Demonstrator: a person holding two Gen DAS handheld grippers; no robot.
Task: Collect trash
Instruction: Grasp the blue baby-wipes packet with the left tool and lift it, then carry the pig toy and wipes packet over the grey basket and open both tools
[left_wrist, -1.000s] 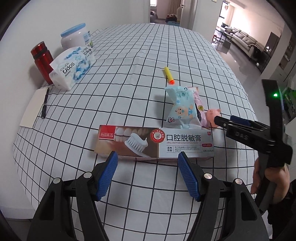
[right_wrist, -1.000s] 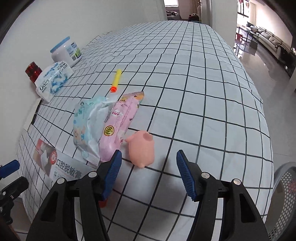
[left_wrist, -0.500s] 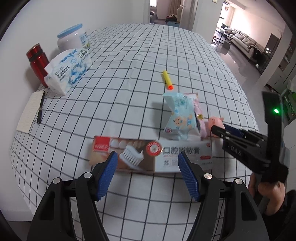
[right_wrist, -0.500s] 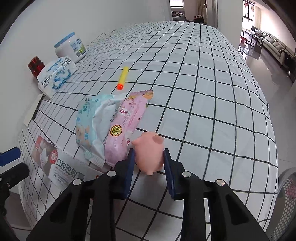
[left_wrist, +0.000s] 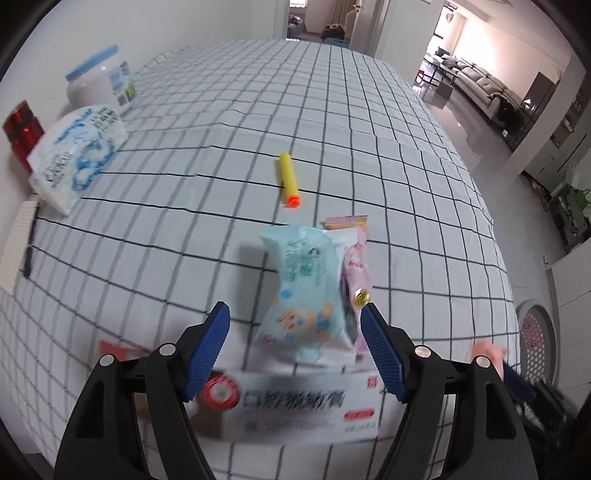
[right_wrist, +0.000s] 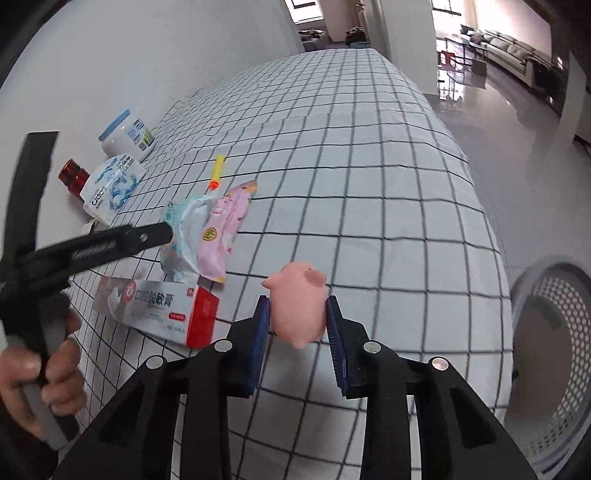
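You are mid-collection: your right tongs (right_wrist: 298, 320) are clamped on the pink pig (right_wrist: 297, 302) and hold it clear of the desk (right_wrist: 369, 155), with the mesh bin (right_wrist: 546, 354) on the floor just off the desk's right edge. The next move, as I judge it, is to carry the pig out over the bin's mouth and let the pads part only once it hangs above the opening; release too soon and it may hit the rim or the floor.

Your left tongs (left_wrist: 301, 354) stand apart, with nothing pressed between the pads. They frame the blue wrapper (left_wrist: 303, 291), which leans against the pink wrapper (left_wrist: 356, 269). Both lie just beyond the toothpaste box (left_wrist: 291, 406). To take the wrappers you need to come down further and close on both together, since thin foil slips easily. The yellow dart (left_wrist: 288, 179) lies farther up the desk, well apart.

A second ago the right tongs were wide on either side of the pig as it lay on the desk beside the pink wrapper; they have closed on it and lifted it away. The left tongs were then lined up on the toothpaste box; they have passed over it toward the wrappers and their jaws have just been opening a little wider.
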